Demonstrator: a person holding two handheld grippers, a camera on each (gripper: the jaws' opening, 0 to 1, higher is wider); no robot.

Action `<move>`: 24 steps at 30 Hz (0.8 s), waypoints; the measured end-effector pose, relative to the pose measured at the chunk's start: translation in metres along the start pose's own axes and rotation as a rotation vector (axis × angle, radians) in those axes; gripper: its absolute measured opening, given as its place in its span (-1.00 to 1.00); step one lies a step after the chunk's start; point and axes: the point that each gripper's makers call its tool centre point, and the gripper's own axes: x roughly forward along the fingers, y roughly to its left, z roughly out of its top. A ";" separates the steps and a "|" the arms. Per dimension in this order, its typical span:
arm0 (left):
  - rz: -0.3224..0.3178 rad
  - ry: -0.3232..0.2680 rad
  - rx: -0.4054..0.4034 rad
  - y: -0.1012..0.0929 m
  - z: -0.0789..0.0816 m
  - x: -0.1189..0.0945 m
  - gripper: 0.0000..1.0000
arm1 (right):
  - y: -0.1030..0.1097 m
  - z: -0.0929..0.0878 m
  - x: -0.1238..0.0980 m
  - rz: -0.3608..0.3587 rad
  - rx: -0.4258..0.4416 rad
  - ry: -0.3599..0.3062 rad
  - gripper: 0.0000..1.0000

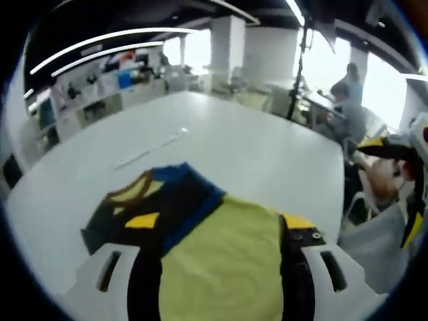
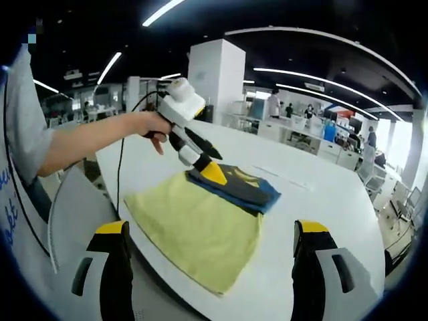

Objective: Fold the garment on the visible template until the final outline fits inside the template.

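Right gripper view: own right gripper [image 2: 214, 267] at 6 o'clock, jaws set wide, nothing between them, hovering off the near table edge. Just beyond, garment [image 2: 200, 224] flat on white table [image 2: 321, 200], yellow-green panel nearest, dark navy and blue part with yellow accents folded on top toward 12 o'clock. At 11 o'clock, left gripper [image 2: 212, 170] held in a person's hand [image 2: 152, 126], yellow-tipped jaws pinched on the folded edge of the garment where dark layer meets yellow one. Bare forearm and grey sleeve running out to 9 o'clock. Left gripper view: own jaws at 6 o'clock drawn narrow, gripping yellow-green cloth that bunches between them; rest of garment spreading toward 10 o'clock, dark body, blue band, yellow collar trim. Thin white strip [image 1: 150, 150] on tabletop at 11 o'clock, well apart from garment. Far back: shelving at 10 o'clock, seated people at 2 o'clock, bright windows behind.
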 end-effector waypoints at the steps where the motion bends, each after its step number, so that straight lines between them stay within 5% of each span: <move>1: 0.002 -0.003 -0.001 0.001 0.000 -0.001 0.34 | 0.000 0.001 0.000 0.000 0.003 -0.002 1.00; 16: 0.019 -0.066 0.011 0.009 -0.005 -0.043 0.69 | -0.005 0.008 0.013 -0.013 0.009 -0.007 1.00; 24: 0.012 -0.024 0.009 0.009 -0.023 -0.056 0.84 | -0.003 0.013 0.022 -0.009 -0.004 -0.002 1.00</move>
